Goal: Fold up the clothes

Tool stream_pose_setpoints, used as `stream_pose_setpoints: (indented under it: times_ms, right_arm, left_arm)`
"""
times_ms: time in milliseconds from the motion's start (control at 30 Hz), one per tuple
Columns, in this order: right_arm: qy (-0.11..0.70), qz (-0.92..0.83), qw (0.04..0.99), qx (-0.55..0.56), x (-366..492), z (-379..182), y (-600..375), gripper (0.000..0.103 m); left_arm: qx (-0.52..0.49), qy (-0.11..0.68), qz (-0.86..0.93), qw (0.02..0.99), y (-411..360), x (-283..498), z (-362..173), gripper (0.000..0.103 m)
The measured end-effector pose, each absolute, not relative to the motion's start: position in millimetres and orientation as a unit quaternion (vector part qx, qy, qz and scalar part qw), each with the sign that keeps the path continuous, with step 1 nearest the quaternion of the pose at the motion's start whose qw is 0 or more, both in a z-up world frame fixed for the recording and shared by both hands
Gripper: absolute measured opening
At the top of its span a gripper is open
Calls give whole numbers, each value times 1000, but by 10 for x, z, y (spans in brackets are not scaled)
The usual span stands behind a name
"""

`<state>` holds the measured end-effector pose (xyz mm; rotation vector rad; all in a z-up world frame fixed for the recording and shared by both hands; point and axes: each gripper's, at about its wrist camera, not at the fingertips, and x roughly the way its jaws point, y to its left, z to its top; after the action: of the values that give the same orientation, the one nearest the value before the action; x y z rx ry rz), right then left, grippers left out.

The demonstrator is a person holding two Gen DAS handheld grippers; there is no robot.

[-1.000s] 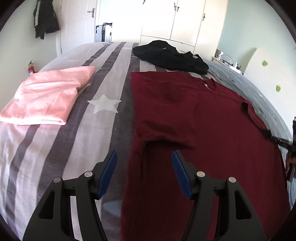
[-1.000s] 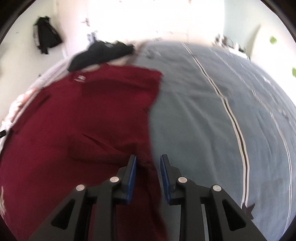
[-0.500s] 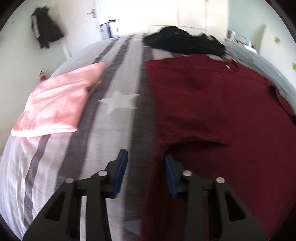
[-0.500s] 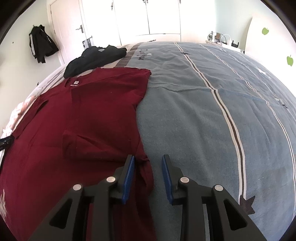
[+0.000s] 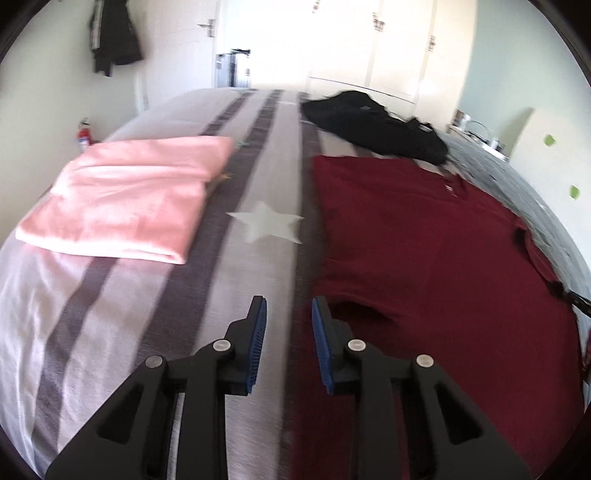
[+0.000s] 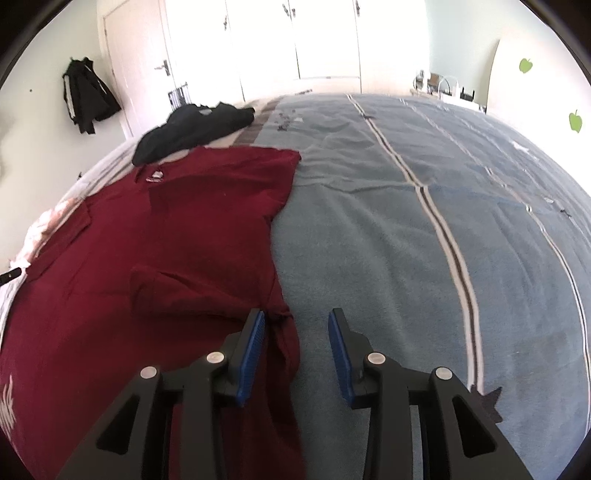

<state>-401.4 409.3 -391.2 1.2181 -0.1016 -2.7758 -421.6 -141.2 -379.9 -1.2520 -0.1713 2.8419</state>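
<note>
1. Maroon T-shirt (image 5: 436,258) lies flat on the bed (image 6: 406,240), sleeves folded in over the body, collar toward the far end.
2. Left gripper (image 5: 287,325) sits at the shirt's left edge – jaws closing, still apart, the edge in the gap between the blue pads (image 5: 320,343) (no press visible, view a bit blurred).
3. Right gripper (image 6: 295,341) at the shirt's right edge – jaws opening, apart, a bunched strip of the edge between them, left pad just beside the cloth.
4. Folded pink garment (image 5: 122,206) lies left of the shirt, well apart, on the grey-striped cover (image 5: 110,314) with a white star (image 5: 266,225) between them.
5. Black garment (image 5: 369,122) heaped just beyond the collar.
6. Dark jacket (image 5: 110,33) hangs on the far wall; white wardrobe doors (image 5: 399,48) behind the bed.
</note>
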Motion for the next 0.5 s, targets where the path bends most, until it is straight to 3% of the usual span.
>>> stream_pose_setpoints:
  times_ms: [200,500]
  right_arm:
    - [16,-910,67,408,-4051,-3931,3906,33]
    - [15,-904,80,420,-4059,-3976,4002,33]
  left_arm:
    - [-435,-35,900,12,-1300,-4324,-3995,24]
    - [-434,-36,900,-15,-1314,-4392,-4078,32]
